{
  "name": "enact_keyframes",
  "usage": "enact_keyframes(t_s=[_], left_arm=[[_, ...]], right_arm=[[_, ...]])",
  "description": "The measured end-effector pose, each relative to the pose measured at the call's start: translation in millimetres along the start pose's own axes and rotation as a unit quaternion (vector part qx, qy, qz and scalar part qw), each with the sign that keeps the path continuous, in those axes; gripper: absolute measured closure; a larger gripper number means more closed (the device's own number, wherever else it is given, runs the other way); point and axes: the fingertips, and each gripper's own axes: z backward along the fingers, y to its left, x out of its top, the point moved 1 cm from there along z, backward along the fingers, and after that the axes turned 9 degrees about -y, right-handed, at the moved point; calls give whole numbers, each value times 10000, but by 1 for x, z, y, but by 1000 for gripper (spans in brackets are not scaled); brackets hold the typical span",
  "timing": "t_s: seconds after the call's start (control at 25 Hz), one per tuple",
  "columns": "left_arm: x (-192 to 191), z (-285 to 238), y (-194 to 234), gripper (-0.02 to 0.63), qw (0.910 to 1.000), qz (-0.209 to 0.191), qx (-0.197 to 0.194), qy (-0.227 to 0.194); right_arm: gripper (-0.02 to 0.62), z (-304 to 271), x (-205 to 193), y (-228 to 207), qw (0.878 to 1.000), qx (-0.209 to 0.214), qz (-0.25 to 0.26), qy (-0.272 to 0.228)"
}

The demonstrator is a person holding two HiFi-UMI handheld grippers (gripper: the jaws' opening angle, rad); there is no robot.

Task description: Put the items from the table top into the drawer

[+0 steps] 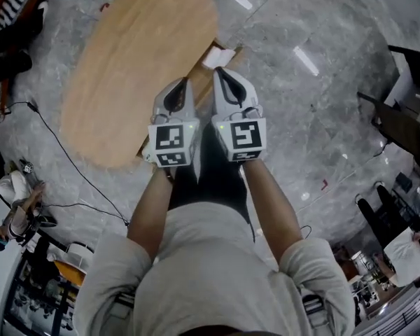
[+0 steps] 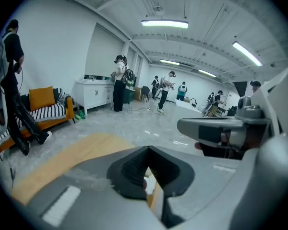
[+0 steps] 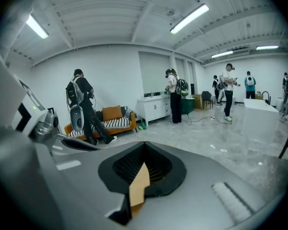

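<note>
An oval wooden table top [image 1: 136,61] lies ahead of me in the head view, and I see no items on it. At its right edge a wooden drawer [image 1: 204,75] juts out, with a white item [image 1: 218,57] at its far end. Both grippers are held side by side over the drawer. My left gripper [image 1: 180,84] is shut with nothing in it. My right gripper [image 1: 221,73] is shut too and holds nothing. In the left gripper view, the left gripper [image 2: 147,151] shows wood and a white patch through the slit below its jaws.
A black cable [image 1: 63,152] runs across the grey marble floor left of the table. Dark chairs [image 1: 399,124] stand at the right. An orange sofa [image 2: 43,104], a white cabinet [image 2: 93,92] and several standing people fill the room beyond.
</note>
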Motion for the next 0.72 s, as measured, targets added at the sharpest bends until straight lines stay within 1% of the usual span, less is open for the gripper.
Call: enact_keyframes(t_s=[0.2, 0.36, 0.52, 0.6, 0.72], left_arm=[[74, 36, -16, 586, 9975, -129, -235, -649], [122, 56, -34, 586, 9915, -350, -561, -1120], [164, 78, -37, 586, 9819, -579, -856, -1589], [186, 91, -43, 586, 9761, -645, -1002, -1820], [215, 103, -66, 586, 9655, -754, -1287, -2136]], right_arm=[[589, 25, 80, 14, 9977, -320, 289, -522], [589, 45, 131, 26, 9923, -634, 457, -964], [589, 62, 177, 42, 9821, -936, 704, -1474], [589, 74, 195, 46, 9782, -1079, 857, -1556], [589, 97, 216, 39, 9724, -1361, 969, -1631]])
